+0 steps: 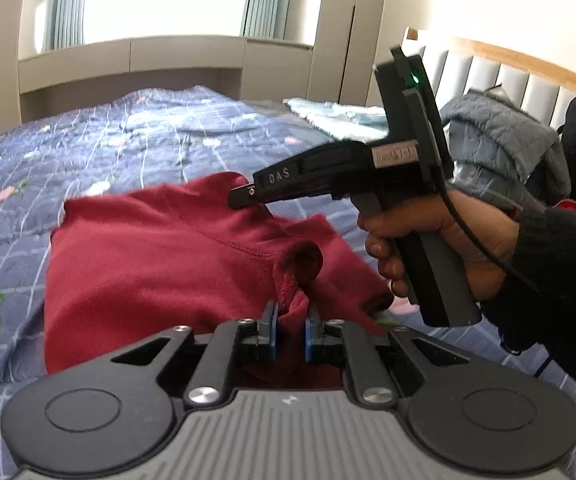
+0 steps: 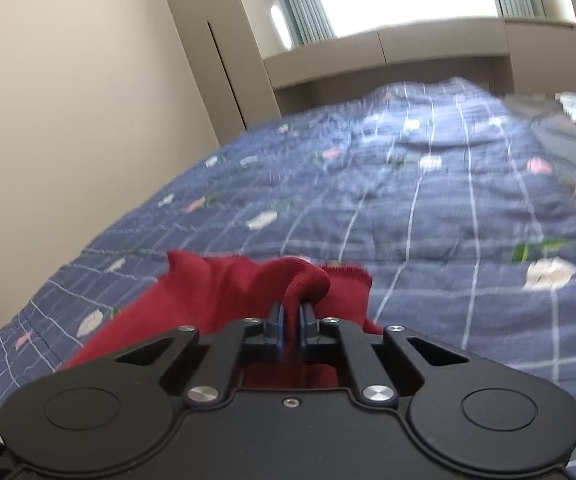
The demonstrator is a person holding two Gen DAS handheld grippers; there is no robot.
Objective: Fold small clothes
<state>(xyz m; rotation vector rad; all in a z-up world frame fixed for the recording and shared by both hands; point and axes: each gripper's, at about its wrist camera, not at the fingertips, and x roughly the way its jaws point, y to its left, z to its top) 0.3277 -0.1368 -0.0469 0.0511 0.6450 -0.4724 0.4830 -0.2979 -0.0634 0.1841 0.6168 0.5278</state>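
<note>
With both sets of fingers gripping the red garment [image 1: 160, 256] — left gripper [image 1: 292, 320] pinching a near bunched edge, right gripper [image 2: 291, 312] a far one — the fold is being set up on the bed [image 2: 447, 208], likely calling for a joint lift and carry-over.

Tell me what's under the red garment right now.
The red garment lies on the blue patterned quilt, which shows all around it. Whatever sits directly beneath the fabric is covered. Left gripper and right gripper each pinch an edge.

Black grippers [image 1: 291, 314] w/ blue pads [image 1: 272, 334] – silver screws, "DAS" marking, green LED, black sleeve [image 1: 559, 280].
</note>
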